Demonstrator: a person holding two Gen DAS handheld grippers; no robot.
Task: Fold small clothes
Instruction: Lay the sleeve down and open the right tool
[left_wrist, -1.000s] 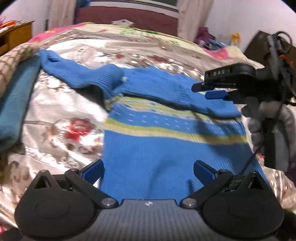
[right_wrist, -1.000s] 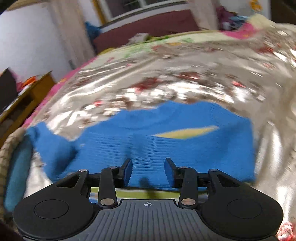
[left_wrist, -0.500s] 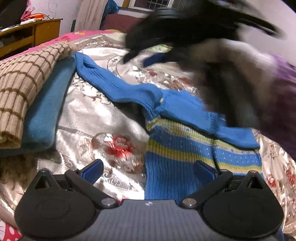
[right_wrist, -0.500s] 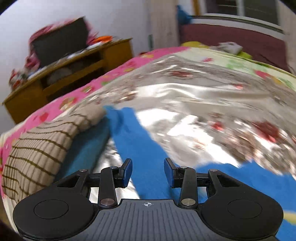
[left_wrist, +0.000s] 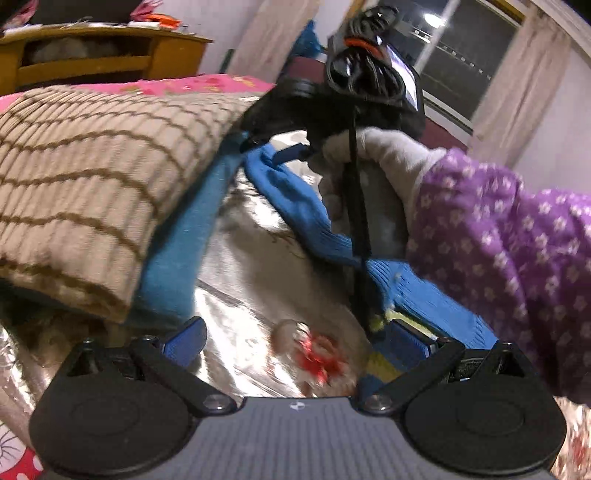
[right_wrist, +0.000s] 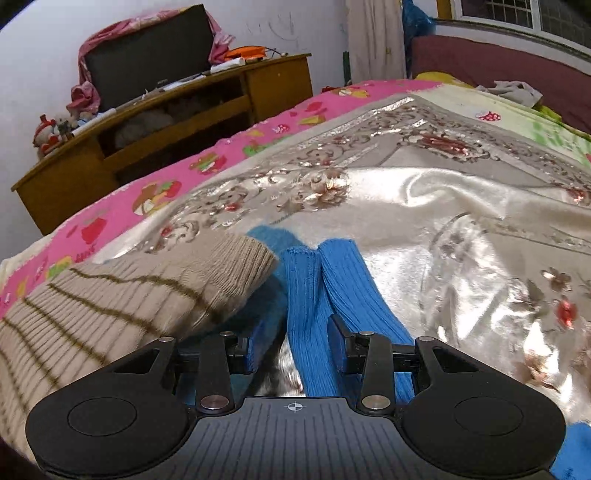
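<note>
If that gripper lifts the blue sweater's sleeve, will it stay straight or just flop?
Probably flop: the blue sleeve is soft ribbed knit, already creased lengthwise. It looks light, so it should lift easily. On the shiny satin bedcover the rest may slide along after it.

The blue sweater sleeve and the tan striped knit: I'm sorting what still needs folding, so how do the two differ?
The blue sweater sleeve lies stretched out flat in a single layer on the satin bedspread; the tan striped knit sits as a thick folded bundle on a teal garment. The sleeve is plain bright blue; the knit is tan with thin brown stripes. The sleeve lies between the open fingers of the right gripper; the knit lies beside it, ungripped. Both are ribbed knitwear.
</note>
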